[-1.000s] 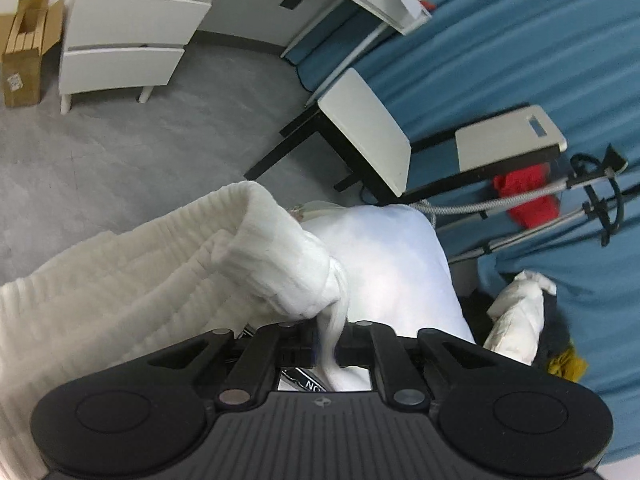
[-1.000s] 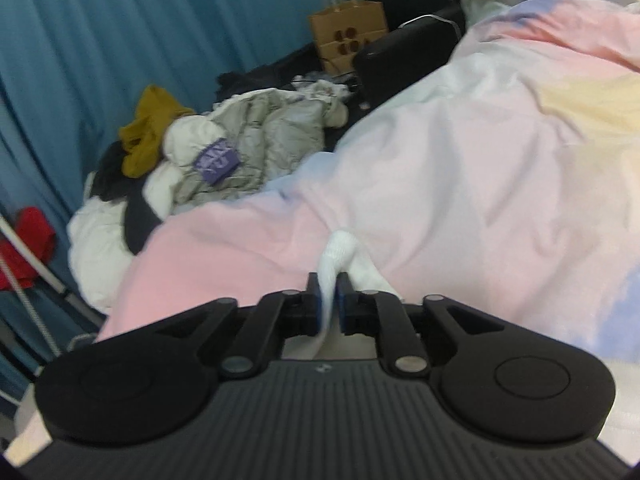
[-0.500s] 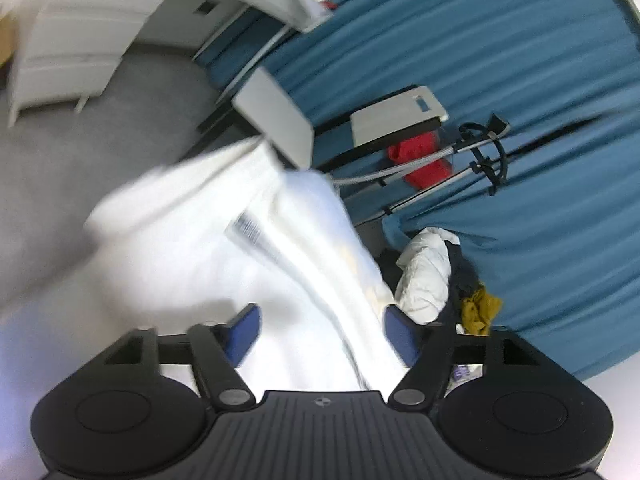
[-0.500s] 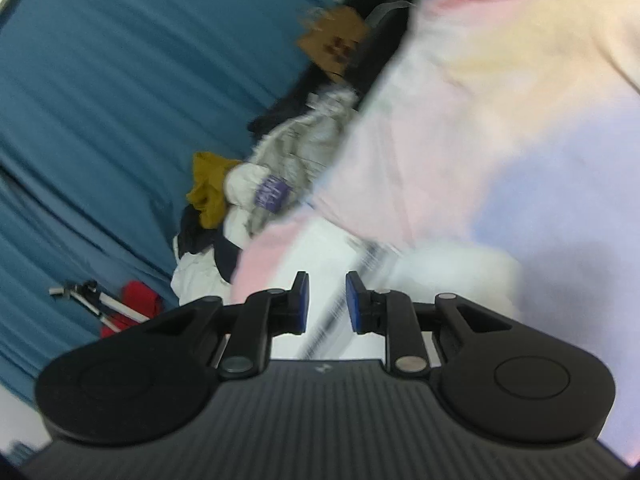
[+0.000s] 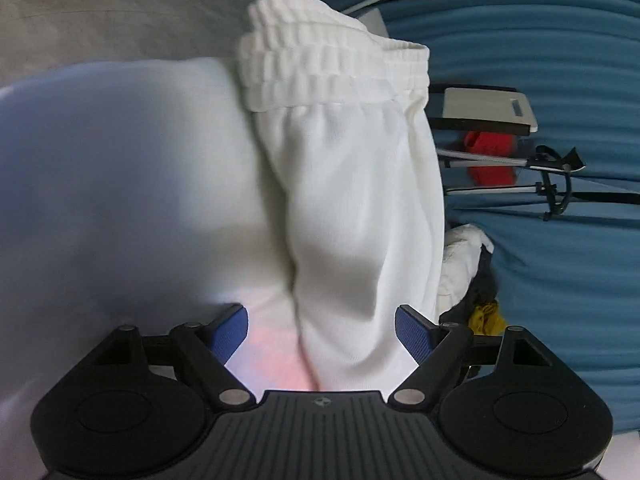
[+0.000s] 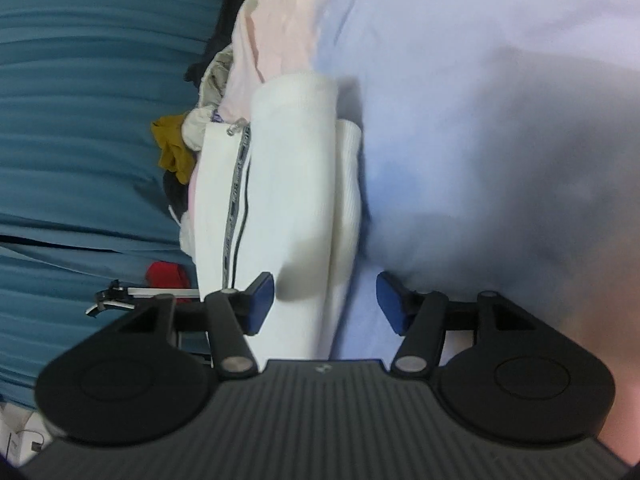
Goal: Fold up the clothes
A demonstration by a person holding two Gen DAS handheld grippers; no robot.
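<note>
A white garment with a ribbed elastic waistband (image 5: 352,184) lies folded on the pastel bedspread (image 5: 120,184). My left gripper (image 5: 321,330) is open, its blue pads on either side of the garment's near end, not gripping it. In the right wrist view the same white garment (image 6: 288,200) shows a patterned side stripe and lies on the bedspread (image 6: 500,120). My right gripper (image 6: 325,300) is open, its pads on either side of the garment's near end.
A pile of other clothes (image 6: 192,136) lies at the bed's edge by the blue curtain (image 5: 560,260). A chair (image 5: 488,110), a red item (image 5: 492,152) and a metal stand (image 5: 552,184) are by the curtain. Grey floor (image 5: 120,12) lies beyond the bed.
Both grippers were shut on the white garment a second ago; both have opened and let it go. The garment now lies folded on the bed, and both cameras have rotated.
</note>
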